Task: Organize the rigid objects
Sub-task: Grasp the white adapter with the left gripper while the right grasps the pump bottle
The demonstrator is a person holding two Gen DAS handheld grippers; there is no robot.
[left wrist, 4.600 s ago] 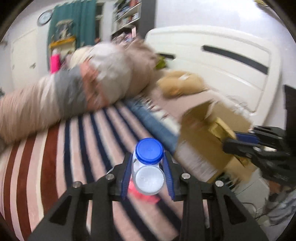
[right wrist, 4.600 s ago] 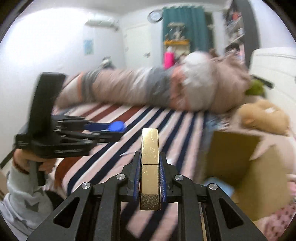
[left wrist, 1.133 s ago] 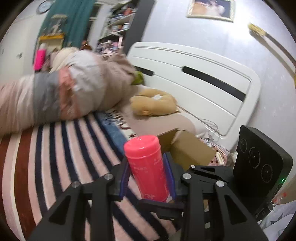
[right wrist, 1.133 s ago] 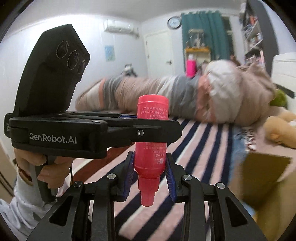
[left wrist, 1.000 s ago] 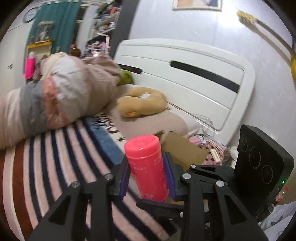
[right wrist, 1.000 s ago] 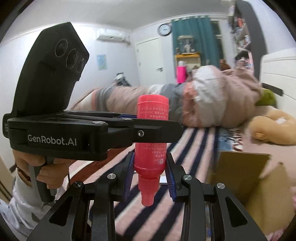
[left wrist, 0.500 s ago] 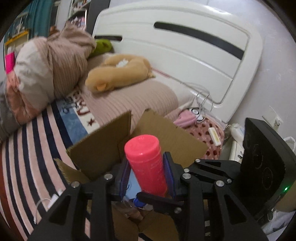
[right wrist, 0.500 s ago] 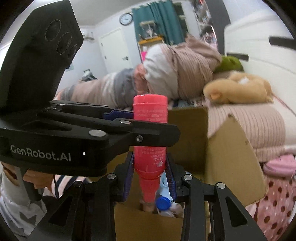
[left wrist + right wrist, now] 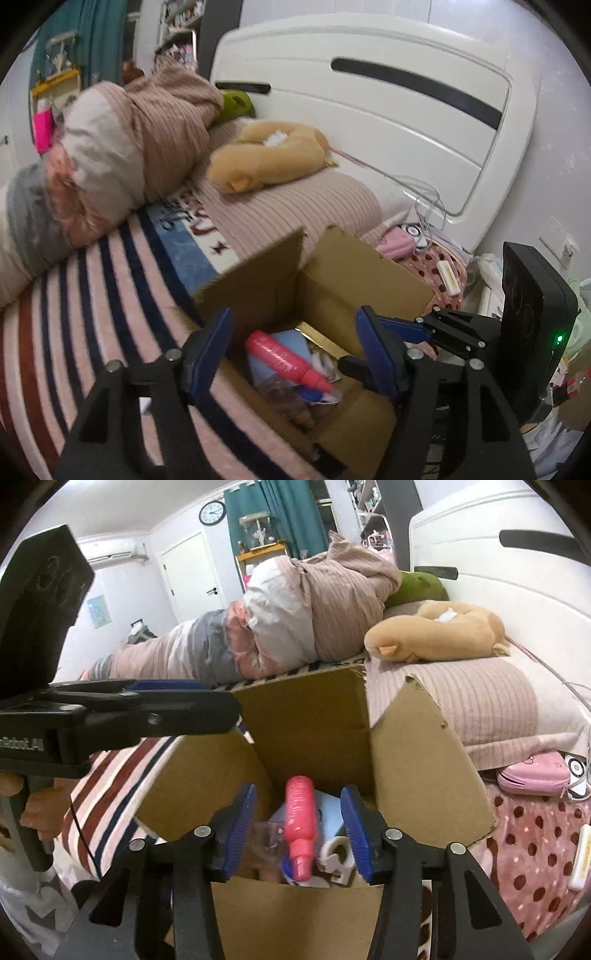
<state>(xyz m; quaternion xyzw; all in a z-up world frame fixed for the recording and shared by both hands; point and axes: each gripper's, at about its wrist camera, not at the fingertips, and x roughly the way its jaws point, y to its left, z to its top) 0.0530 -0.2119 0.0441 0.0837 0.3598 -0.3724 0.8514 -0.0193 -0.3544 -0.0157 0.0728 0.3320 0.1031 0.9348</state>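
Note:
An open cardboard box (image 9: 354, 280) stands on the striped bed; it also shows in the right wrist view (image 9: 417, 775). A pink bottle (image 9: 284, 356) lies on its side inside the box on top of other items, and it shows in the right wrist view (image 9: 301, 823) too. My left gripper (image 9: 295, 354) is open and empty above the box. My right gripper (image 9: 297, 830) is open and empty above the box. The right gripper shows at the right of the left wrist view (image 9: 424, 330), and the left gripper shows at the left of the right wrist view (image 9: 147, 709).
A rolled pink and grey quilt (image 9: 110, 147) lies across the bed. A tan plush toy (image 9: 266, 155) rests on a ribbed pillow (image 9: 480, 698) by the white headboard (image 9: 388, 92). A pink pouch (image 9: 532, 775) lies on a dotted blanket (image 9: 532, 853).
Both grippers held the pink bottle over the box half a second ago. Both have opened, and the bottle has dropped into the box and lies on its side.

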